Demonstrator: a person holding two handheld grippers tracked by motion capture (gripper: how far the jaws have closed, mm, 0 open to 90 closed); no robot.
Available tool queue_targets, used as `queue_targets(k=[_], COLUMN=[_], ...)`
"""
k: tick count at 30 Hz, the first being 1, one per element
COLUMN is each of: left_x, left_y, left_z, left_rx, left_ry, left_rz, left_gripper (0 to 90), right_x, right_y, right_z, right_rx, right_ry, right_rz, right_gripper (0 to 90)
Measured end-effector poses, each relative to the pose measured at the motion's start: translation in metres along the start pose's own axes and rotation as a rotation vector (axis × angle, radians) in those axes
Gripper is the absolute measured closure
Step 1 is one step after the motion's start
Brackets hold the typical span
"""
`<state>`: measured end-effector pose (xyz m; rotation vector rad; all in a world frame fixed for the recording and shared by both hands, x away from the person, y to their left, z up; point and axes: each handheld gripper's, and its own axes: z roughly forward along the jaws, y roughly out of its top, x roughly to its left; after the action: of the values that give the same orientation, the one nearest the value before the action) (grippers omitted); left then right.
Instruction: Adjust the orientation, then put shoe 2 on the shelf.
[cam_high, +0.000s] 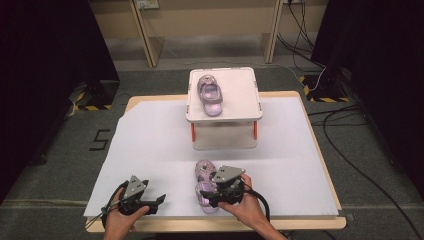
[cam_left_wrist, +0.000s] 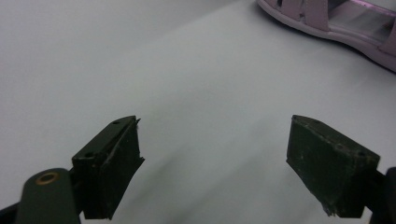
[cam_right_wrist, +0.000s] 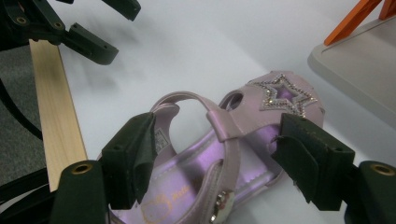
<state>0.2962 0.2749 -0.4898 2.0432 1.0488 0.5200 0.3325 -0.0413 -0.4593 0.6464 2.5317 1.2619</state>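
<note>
Right gripper view: a purple sandal (cam_right_wrist: 224, 158) is seen lying flat on the white-covered counter (cam_right_wrist: 187, 51), its heel end between the two black jaws of the right gripper (cam_right_wrist: 224, 161). The jaws are held apart, one at each side of the sandal; whether the pads touch its sides cannot be told. A silver star is shown on the toe strap, and a buckle on the ankle strap near the bottom edge.

From the high view, the same sandal (cam_high: 204, 186) is placed near the front edge of the counter (cam_high: 150, 145), partly covered by the right gripper (cam_high: 216, 192) and the hand behind it. The left gripper (cam_high: 152, 202) is held to the left, well apart from the sandal. A second purple sandal (cam_high: 210, 93) is seen lying on a white raised tray (cam_high: 240, 87) with orange legs at the far side of the counter.

In the left gripper view, its jaws are spread wide over bare white surface, with the sandal's sole (cam_left_wrist: 336, 25) at the upper right corner.
</note>
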Motion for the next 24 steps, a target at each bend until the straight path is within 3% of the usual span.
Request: queue_targets(k=[8, 16, 24], left_x=[0.0, 0.0, 0.0], left_y=[0.0, 0.0, 0.0], left_z=[0.0, 0.0, 0.0], left_rx=[0.001, 0.001, 0.001], left_ry=[0.0, 0.0, -0.001], left_rz=[0.0, 0.001, 0.002], left_gripper=[16.8, 16.8, 16.9], right_x=[0.005, 0.005, -0.002], right_y=[0.002, 0.003, 0.0], right_z=[0.009, 0.018, 0.016], right_rx=[0.035, 0.073, 0.074], right_ry=[-0.024, -0.091, -0.127], right_rz=[-0.033, -0.084, -0.111], right_gripper=[31.3, 36.1, 57.4])
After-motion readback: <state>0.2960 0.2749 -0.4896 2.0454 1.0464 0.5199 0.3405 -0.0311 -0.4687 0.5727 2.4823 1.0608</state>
